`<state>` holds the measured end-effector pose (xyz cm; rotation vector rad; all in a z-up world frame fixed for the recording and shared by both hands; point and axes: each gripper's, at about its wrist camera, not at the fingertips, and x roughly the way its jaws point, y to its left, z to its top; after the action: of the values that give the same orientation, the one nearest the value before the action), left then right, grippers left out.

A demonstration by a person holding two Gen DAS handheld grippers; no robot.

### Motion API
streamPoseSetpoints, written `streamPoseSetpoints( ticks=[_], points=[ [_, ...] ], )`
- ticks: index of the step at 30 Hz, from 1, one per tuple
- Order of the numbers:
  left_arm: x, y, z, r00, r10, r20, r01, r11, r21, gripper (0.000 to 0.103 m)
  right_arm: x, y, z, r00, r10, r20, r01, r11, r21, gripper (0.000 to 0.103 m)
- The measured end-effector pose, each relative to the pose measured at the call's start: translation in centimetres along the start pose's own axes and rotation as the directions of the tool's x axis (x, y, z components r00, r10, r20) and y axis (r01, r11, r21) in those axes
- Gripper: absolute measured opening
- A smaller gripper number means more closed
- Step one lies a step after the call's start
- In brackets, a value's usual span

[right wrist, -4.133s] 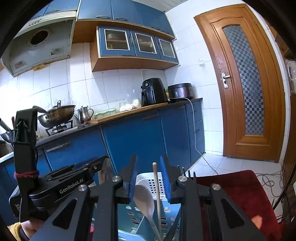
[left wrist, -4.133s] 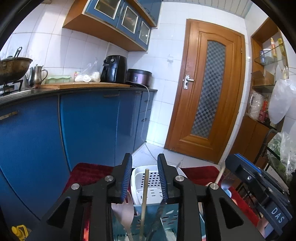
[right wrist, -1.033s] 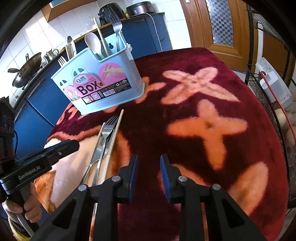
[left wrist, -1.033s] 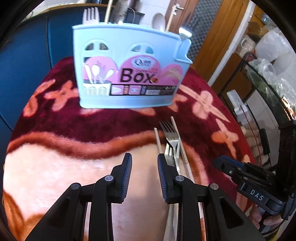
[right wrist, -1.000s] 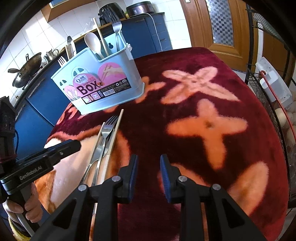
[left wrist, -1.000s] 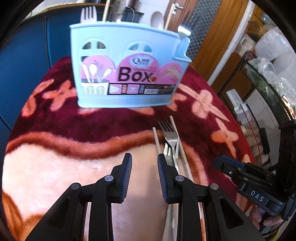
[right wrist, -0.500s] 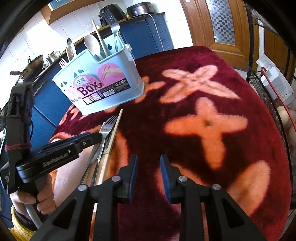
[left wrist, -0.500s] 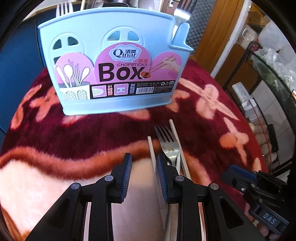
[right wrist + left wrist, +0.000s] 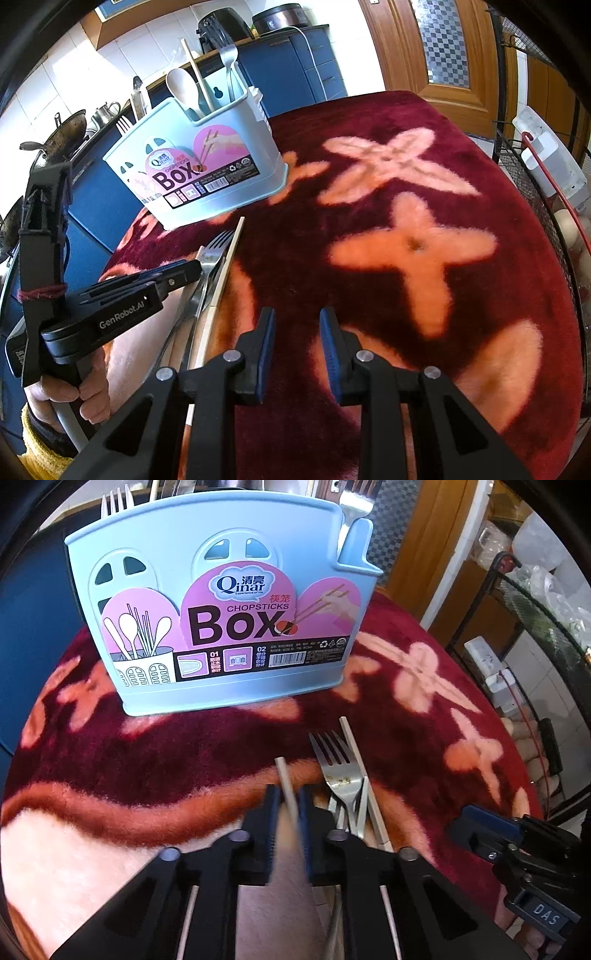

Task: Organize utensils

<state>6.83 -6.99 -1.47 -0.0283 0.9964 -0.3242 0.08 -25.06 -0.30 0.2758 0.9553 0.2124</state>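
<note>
The left claw (image 9: 287, 801) came down from above the blue utensil box (image 9: 221, 602) to the desk (image 9: 424, 701), then edged closer to the box. Its jaws, apart a second ago, had just been closing and now pinched the left chopstick (image 9: 286, 779) beside the fork (image 9: 338, 764).

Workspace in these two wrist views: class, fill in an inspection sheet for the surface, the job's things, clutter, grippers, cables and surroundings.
Surface: red patterned cloth.
Job's things: blue chopsticks box upright, holding utensils; fork and second chopstick on the cloth.
Clutter: nothing seen.
Grippers: left gripper just closed on a chopstick; right gripper open, nothing between its fingers.
Cables: white cord down the blue cabinets.
Surroundings: wooden door.
</note>
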Motion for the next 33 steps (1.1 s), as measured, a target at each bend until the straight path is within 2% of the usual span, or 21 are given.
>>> streamPoseSetpoints(
  ticks=[7,13,17,27,33],
  points=[
    [-1.4,1.7,-0.4,0.999,-0.034,0.041,0.037,0.996,-0.084,0.007,0.0,0.3,0.1,1.0,-0.006,-0.005,0.006,1.0,-0.008,0.028],
    [-3.5,4.0,-0.2,0.994,0.005,0.106,0.01,0.99,-0.143,0.006,0.2,1.3,0.2,1.0,0.004,-0.015,-0.005,1.0,-0.023,0.028],
    [-5.0,5.6,-0.2,0.988,0.058,0.14,-0.036,0.987,-0.158,0.004,0.5,2.3,0.2,0.999,0.02,-0.031,-0.021,0.999,-0.041,0.028],
    [-5.9,8.4,-1.0,0.989,0.04,0.142,-0.008,0.976,-0.216,0.004,1.9,4.8,0.7,0.995,0.047,-0.085,-0.054,0.995,-0.085,0.028],
    [-5.6,8.3,-1.2,0.988,0.03,0.149,0.003,0.976,-0.219,0.004,3.2,5.5,1.1,0.992,0.017,-0.123,-0.03,0.994,-0.105,0.028]
  ],
)
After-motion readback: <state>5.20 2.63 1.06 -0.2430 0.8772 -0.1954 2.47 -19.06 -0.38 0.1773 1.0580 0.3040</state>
